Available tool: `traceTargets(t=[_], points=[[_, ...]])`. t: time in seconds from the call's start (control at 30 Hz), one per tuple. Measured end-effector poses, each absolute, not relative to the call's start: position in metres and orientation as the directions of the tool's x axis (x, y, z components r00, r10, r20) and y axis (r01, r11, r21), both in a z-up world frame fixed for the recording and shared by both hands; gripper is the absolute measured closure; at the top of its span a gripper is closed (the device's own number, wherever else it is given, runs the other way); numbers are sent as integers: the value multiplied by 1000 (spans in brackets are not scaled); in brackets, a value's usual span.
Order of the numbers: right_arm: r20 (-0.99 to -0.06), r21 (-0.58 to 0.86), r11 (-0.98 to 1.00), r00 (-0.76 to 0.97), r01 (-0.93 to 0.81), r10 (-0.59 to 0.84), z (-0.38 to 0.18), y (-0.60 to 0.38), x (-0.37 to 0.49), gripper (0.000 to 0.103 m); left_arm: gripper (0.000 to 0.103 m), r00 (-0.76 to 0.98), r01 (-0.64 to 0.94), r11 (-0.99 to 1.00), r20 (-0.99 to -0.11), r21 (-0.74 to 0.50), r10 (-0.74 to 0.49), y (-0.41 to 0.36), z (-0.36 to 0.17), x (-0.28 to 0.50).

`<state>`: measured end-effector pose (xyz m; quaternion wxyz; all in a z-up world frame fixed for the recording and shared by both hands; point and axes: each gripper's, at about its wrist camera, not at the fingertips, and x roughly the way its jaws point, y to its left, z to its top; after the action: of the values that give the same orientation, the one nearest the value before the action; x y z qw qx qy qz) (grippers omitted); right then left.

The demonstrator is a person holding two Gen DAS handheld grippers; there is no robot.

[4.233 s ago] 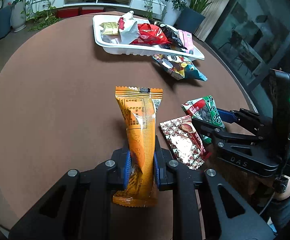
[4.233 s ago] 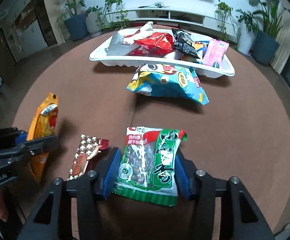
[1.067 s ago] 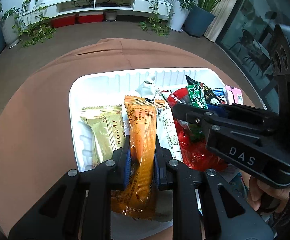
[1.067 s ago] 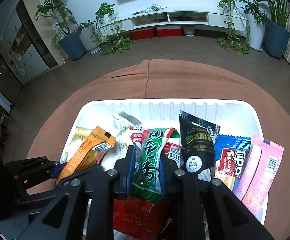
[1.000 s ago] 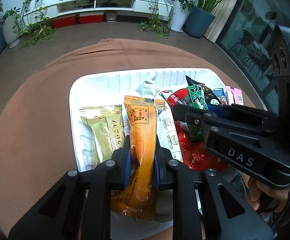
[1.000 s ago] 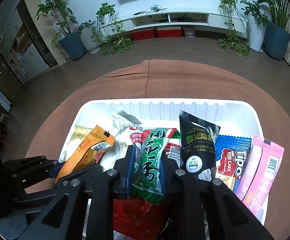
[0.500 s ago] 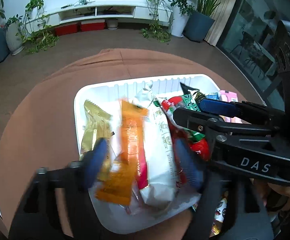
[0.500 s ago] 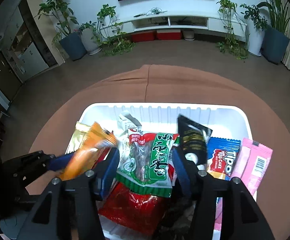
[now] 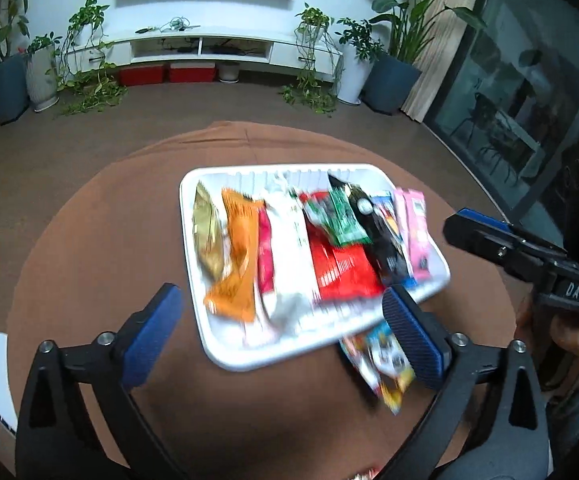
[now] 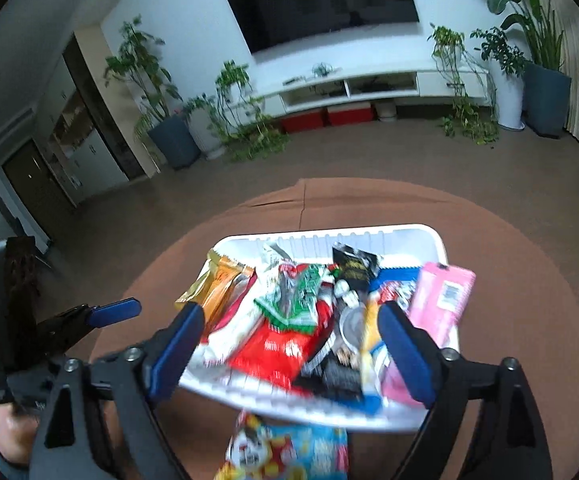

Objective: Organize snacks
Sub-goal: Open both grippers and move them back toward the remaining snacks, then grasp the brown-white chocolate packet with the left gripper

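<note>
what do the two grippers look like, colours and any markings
Both are matte black plastic frames with triangular cut-outs and silver screw heads. The left gripper has two blue ribbed pads on its fingertips; the right gripper has the same blue pads. White "DAS" lettering shows on the right gripper's side. A bare hand with a dark sleeve grips it.

tray (image 9: 225, 350): 1 | packets in tray: roughly 9 | packet (image 9: 385, 364) outside: 1

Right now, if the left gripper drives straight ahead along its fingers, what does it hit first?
Probably the near rim of the white tray, which lies between the open fingers of the left gripper; just past it, the white snack packet and orange snack packet. Motion blur leaves height uncertain.
</note>
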<state>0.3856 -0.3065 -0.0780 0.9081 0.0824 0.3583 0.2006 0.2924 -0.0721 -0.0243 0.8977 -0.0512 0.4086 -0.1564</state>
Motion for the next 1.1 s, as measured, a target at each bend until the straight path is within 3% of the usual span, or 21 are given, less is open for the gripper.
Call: traceTargets(t=[0.33, 0.73, 0.83, 0.97, 1.1], points=[[-593, 364, 896, 679, -254, 433, -110, -341, 300, 8, 1, 510, 201, 938, -787, -282, -346, -105, -71, 178], [-588, 374, 895, 685, -242, 430, -136, -341, 249, 8, 4, 480, 178, 968, -843, -178, -243, -127, -101, 127], [-597, 401, 889, 672, -221, 437, -144, -344, 248, 8, 16, 469, 182, 969, -852, -164, -232, -130, -102, 131], [-593, 391, 892, 679, -225, 432, -143, -344, 244, 8, 20, 476, 188, 973, -854, -136, -211, -133, -103, 134], [-599, 363, 900, 680, -239, 423, -144, -339, 240, 9, 42, 484, 201, 972, -850, -122, -207, -131, -101, 133]])
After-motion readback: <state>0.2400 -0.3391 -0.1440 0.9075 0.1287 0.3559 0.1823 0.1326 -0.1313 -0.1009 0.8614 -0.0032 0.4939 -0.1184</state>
